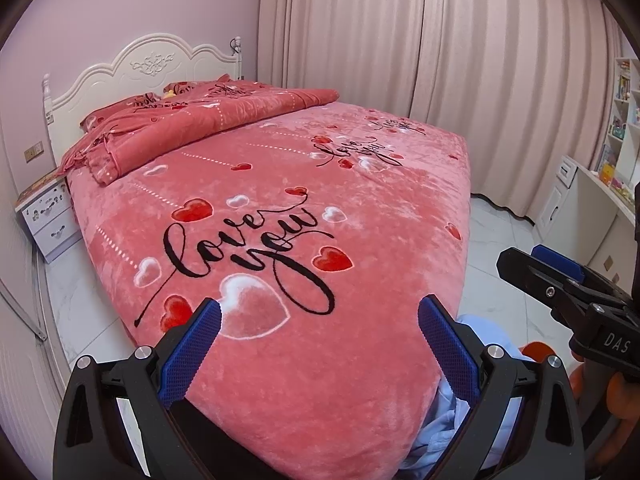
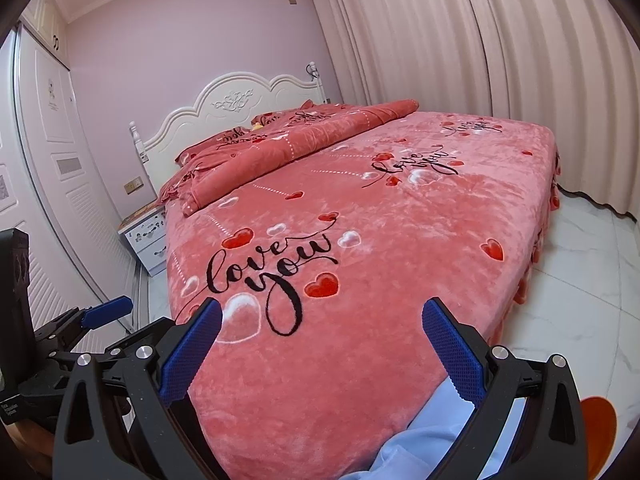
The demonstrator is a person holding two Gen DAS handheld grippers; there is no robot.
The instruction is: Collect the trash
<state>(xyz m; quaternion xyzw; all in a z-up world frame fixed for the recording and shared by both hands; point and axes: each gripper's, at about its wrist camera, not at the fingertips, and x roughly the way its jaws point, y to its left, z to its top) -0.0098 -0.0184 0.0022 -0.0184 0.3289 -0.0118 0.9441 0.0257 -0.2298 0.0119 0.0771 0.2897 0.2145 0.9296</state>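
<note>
Both grippers hang over the foot end of the bed [image 1: 360, 208], fingers spread wide with nothing between them: the left gripper [image 1: 320, 344] and, beside it, the right gripper [image 2: 322, 344]. Pale blue cloth [image 2: 432, 432] shows at the bed's near right corner. A folded quilt [image 1: 208, 124] lies by the headboard [image 1: 148, 68]. No trash can be made out on the bed or floor [image 2: 580, 272].

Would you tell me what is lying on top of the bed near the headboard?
A folded quilt lies across the bed, partly covering matching pillows. Something yellow peeks out; the rest is hidden.
</note>
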